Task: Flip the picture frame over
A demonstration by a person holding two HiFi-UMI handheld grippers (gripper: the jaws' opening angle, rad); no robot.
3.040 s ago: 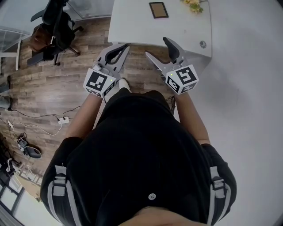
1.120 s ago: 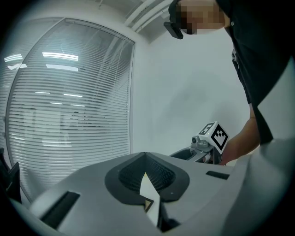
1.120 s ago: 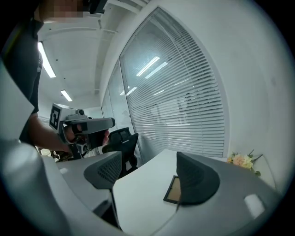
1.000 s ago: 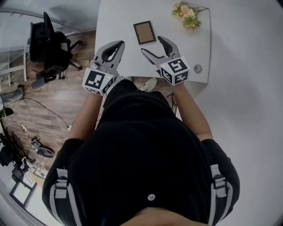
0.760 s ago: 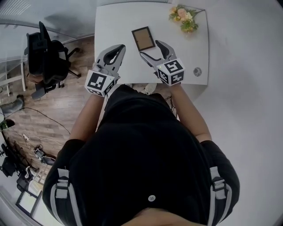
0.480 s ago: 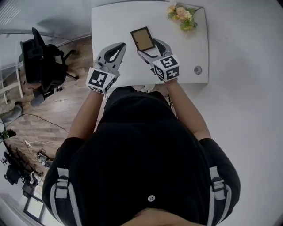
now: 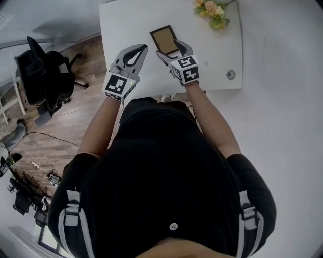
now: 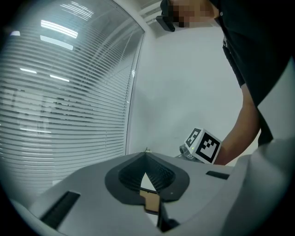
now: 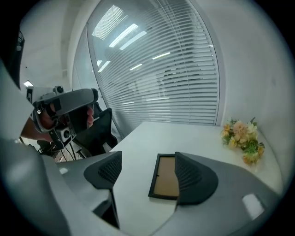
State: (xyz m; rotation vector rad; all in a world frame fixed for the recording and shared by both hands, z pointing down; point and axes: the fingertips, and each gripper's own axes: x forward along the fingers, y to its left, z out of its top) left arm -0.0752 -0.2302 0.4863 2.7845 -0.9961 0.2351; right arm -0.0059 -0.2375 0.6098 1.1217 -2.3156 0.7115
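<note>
The picture frame (image 7: pixel 165 39) lies flat on the white table (image 7: pixel 126 25), its brown backing up inside a thin black border. My right gripper (image 7: pixel 171 50) is open just at the frame's near end. In the right gripper view, the frame (image 9: pixel 165 182) sits between the jaws, and the right finger (image 9: pixel 196 177) covers its right side. My left gripper (image 7: pixel 143 49) hovers over the table to the left of the frame, shut on nothing. In the left gripper view, its fingertips (image 8: pixel 146 154) meet and a sliver of the frame (image 8: pixel 150 203) shows through the gap below.
A bunch of flowers (image 7: pixel 213 9) lies at the table's far right corner and shows as flowers (image 9: pixel 242 138) beyond the frame. A round grommet (image 7: pixel 230 74) sits near the right front edge. A black office chair (image 7: pixel 38 75) stands on the wood floor at left.
The person has stepped up to the table. Both grippers have moved forward over it, and the open right gripper has come up to the frame's near end. The left gripper stays shut.
</note>
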